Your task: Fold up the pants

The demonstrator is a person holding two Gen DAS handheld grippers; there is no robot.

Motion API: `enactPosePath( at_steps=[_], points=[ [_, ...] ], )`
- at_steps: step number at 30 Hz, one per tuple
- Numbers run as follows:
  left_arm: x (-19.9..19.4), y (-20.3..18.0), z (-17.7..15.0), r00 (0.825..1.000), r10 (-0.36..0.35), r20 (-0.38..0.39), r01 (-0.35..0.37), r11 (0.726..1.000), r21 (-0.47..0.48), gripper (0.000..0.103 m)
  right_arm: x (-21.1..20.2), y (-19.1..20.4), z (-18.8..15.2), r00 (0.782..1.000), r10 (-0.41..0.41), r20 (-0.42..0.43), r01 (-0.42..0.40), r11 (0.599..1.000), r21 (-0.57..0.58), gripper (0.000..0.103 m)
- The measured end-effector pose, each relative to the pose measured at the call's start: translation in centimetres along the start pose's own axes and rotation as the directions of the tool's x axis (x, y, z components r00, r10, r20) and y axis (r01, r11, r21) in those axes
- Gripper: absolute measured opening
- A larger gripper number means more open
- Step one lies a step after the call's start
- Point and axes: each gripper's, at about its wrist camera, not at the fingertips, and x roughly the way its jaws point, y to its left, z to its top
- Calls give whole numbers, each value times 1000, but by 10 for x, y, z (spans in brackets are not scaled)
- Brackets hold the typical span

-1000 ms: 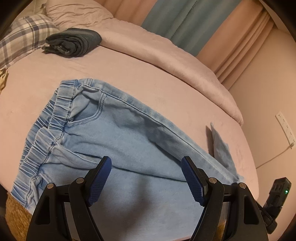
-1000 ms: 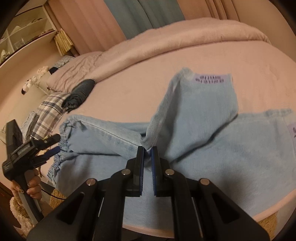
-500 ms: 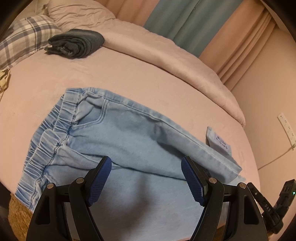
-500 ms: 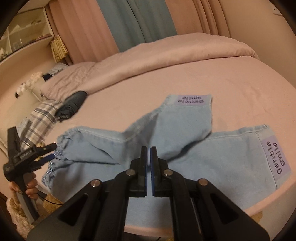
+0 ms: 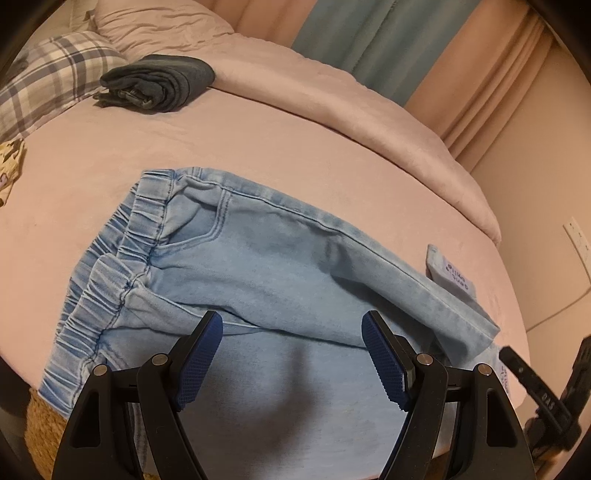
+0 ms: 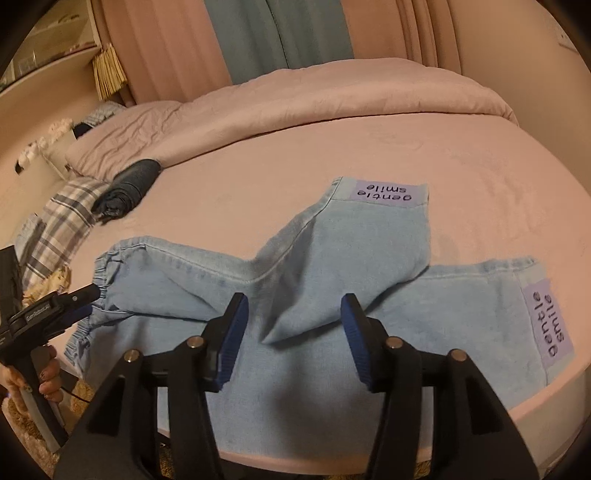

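You are looking down along both grippers at a pair of light blue denim pants (image 5: 266,266) lying flat on a pink bed (image 5: 258,140), close to its near edge. In your left wrist view, the left gripper (image 5: 295,354) hangs just above the upper part of the pants, its blue-padded jaws spread wide with nothing between them. The elastic waistband (image 5: 110,273) lies to the left in this view, and the legs run off to the right. In your right wrist view, the right gripper (image 6: 291,332) sits over the middle of the legs; its jaws have just been opening and now stand apart, gripping nothing, with only flat cloth beneath them. One leg lies straight along the near edge of the bed and ends at the right in a lilac label (image 6: 550,325) reading "gentle smile". The other leg is folded across it and points away from you, ending in a matching label (image 6: 384,192). At the left of that view a hand (image 6: 44,376) holds the left gripper near the waistband. Farther back on the bed lie a folded dark garment (image 5: 159,83) and a plaid pillow (image 5: 48,81), with pink and teal curtains (image 6: 277,33) behind.
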Motion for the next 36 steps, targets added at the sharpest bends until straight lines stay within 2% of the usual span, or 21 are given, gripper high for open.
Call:
enactPosePath(
  at_steps=[6,10,14,16,18,20,21,23,26,28,31,33,36],
  points=[
    [5,2,3,1000,-8,-11,8,1000,-7,78,14,10,18,1000,-19,-17,19,1000,4,69],
    [8,5,1,1000,-8,-26,7,1000,-6,78,36,16,32,997,-66,-50,65,998,-25,70],
    [12,4,0,999,-2,-42,2,1000,-3,78,54,5,64,998,-39,-48,43,996,83,73],
    [13,0,1,999,-10,-46,10,1000,0,78,74,6,75,991,-85,-101,91,994,65,73],
    [14,-3,1,998,-27,-52,27,1000,6,78,95,15,76,984,-109,-144,109,994,-8,66],
    [16,-7,3,997,-44,-64,45,999,12,78,114,21,68,975,-105,-194,92,993,-75,6],
    [16,-9,3,996,-54,-66,55,998,15,78,123,18,61,969,-99,-228,82,993,-83,4],
    [14,-12,3,996,-64,-66,65,998,19,78,118,11,53,977,-61,-203,50,997,-56,4],
    [12,-14,4,995,-74,-64,75,997,19,78,72,-7,49,995,60,-85,-55,997,62,4],
    [11,-15,5,994,-89,-69,90,996,12,78,31,-16,47,992,123,2,-123,987,99,4],
    [8,-15,5,991,-121,-58,122,993,1,79,-24,-31,33,977,186,102,-199,970,136,4],
    [6,-14,6,990,-131,-48,131,991,-6,84,-39,-35,14,979,170,111,-184,973,140,4],
    [7,-14,10,991,-125,-47,125,992,-7,84,-33,-43,-14,991,127,47,-133,978,162,4]
  ],
)
